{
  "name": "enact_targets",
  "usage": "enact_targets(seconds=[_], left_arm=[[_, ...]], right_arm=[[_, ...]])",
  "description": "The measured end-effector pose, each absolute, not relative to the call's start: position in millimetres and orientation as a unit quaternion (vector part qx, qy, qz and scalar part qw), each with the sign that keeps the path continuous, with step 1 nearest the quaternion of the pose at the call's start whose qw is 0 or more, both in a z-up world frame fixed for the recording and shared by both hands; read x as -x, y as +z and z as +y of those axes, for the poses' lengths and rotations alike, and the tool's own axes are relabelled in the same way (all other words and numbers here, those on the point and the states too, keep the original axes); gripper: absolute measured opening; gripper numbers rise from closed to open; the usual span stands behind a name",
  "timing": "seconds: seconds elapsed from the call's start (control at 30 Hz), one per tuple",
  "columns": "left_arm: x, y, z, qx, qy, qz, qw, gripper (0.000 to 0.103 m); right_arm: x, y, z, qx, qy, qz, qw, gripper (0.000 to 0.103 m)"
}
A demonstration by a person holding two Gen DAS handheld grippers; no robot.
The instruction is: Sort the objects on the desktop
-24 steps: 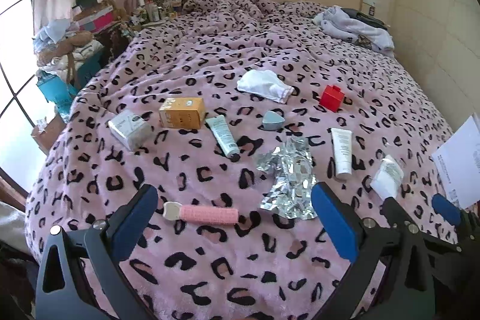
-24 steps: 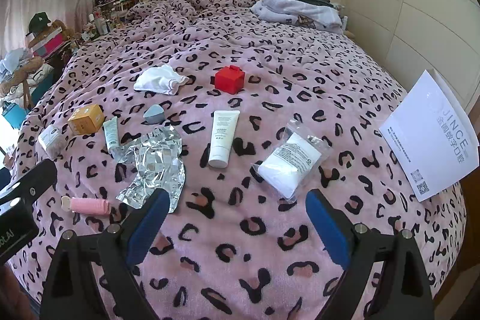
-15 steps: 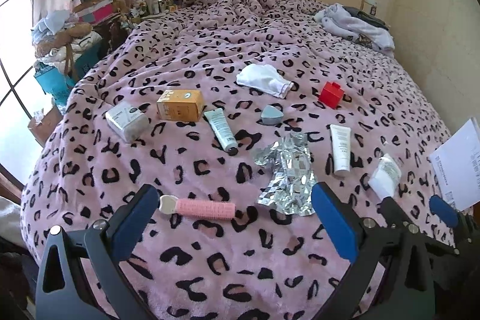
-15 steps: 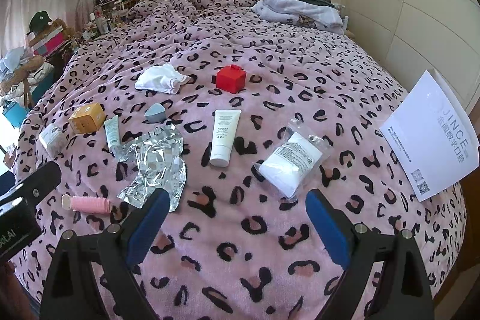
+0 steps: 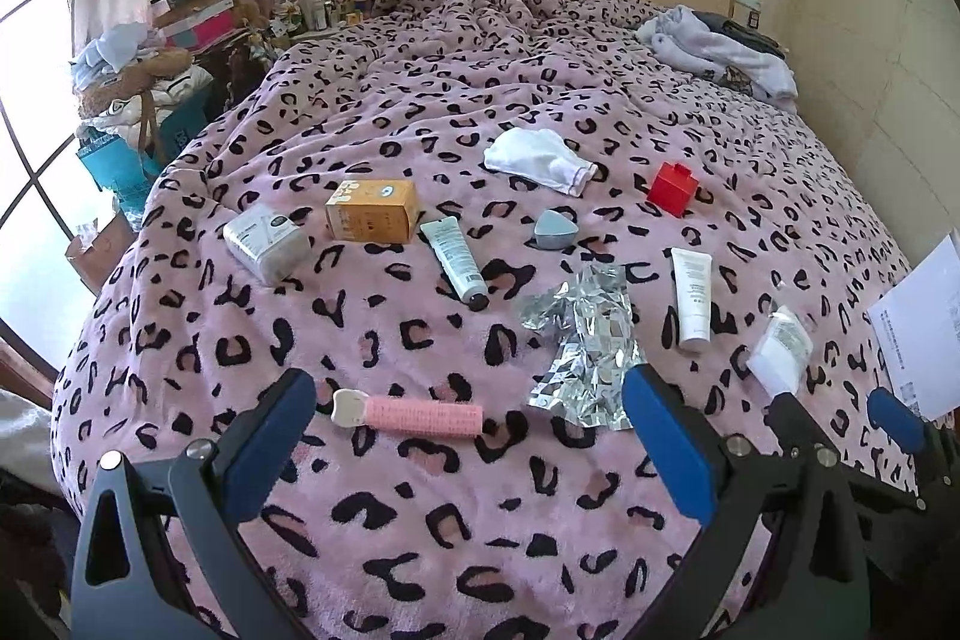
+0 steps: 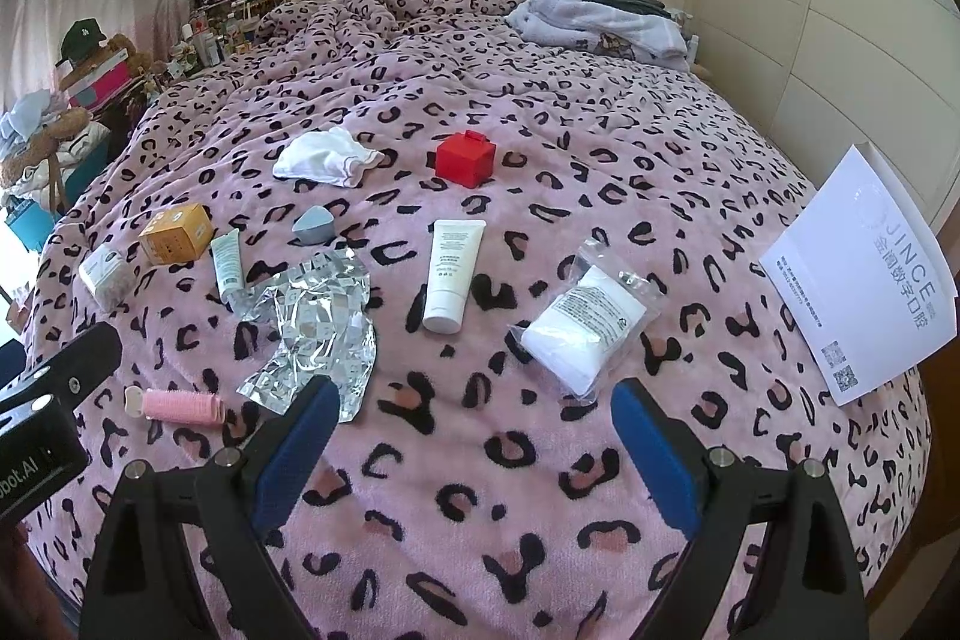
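Where left gripper (image 5: 468, 436) hovers spread: pink roller (image 5: 420, 415), foil (image 5: 585, 346) nearby.

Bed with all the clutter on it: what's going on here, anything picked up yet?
Nothing yet. A person holds two tongs over the leopard-print blanket, both wide open and empty. The left tongs hover just short of the pink hair roller; the right tongs sit near the bagged white pad and the crumpled foil. The tubes, boxes, red block and white cloth lie untouched.
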State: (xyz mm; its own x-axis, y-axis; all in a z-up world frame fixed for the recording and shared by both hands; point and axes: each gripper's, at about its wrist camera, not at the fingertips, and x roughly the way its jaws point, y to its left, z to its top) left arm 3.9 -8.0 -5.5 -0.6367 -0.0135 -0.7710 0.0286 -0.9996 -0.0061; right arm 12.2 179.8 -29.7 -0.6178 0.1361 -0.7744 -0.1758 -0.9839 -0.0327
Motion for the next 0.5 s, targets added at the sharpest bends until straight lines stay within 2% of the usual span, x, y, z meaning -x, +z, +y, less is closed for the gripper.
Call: enact_targets(seconds=[0.5], left_arm=[[-4.5, -7.2, -10.9, -0.428, -0.903, 0.008, 0.016, 0.103]], right_arm=[[-12.1, -29.7, 181.5, 0.429, 0.899, 0.024, 0.087, 0.095]])
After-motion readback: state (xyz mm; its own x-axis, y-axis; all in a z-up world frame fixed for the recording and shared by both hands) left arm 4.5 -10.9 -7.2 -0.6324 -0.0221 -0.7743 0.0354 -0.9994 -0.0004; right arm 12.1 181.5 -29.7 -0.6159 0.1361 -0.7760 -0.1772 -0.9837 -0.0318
